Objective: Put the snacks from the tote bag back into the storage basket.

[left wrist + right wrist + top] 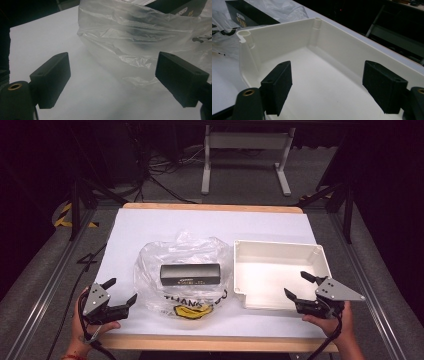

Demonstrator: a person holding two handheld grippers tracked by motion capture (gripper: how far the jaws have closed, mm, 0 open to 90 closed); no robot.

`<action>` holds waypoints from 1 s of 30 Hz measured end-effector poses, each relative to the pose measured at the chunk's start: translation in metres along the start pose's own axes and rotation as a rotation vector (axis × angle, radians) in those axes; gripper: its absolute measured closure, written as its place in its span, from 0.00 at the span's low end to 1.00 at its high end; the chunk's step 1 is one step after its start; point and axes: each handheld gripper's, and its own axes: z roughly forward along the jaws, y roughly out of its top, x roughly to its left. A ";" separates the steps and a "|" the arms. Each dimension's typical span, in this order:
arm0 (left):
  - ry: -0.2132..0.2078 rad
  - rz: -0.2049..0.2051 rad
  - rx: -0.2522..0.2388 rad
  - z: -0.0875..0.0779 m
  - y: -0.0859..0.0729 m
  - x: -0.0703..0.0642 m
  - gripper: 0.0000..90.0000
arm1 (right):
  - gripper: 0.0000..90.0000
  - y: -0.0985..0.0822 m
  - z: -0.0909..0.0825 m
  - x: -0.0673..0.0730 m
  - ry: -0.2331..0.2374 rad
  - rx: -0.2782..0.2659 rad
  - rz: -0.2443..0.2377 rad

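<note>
Bare white table (150, 222) lies open behind and left of the plastic bag (182, 252). The tray (280, 251) stands just right of it, leaving 1 narrow gap.

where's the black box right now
In the high view, the black box lies at the table's middle on the clear plastic bag, just left of the white tray.

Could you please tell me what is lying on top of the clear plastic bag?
A black box with gold print lies on the plastic bag. It covers the part of the bag under it, and crumpled film blurs anything inside.
</note>
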 end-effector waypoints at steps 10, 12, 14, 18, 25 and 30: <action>-0.003 0.007 0.009 -0.001 -0.001 -0.002 0.16 | 0.28 0.016 0.026 0.010 0.074 0.046 -0.114; -0.003 0.012 0.009 0.000 -0.001 -0.002 0.16 | 0.28 0.020 0.032 0.010 0.087 0.044 -0.116; -0.005 0.013 0.011 0.000 -0.001 -0.003 0.16 | 0.28 0.024 0.037 0.009 0.097 0.040 -0.113; -0.011 0.015 0.010 0.000 -0.001 -0.003 0.16 | 0.28 0.029 0.046 0.006 0.106 0.023 -0.096; -0.038 0.010 0.004 0.000 0.000 -0.003 0.17 | 0.29 0.040 0.058 0.007 0.146 0.019 -0.121; -0.048 0.006 0.010 0.001 -0.001 -0.003 0.17 | 0.30 0.051 0.070 0.004 0.233 0.033 -0.125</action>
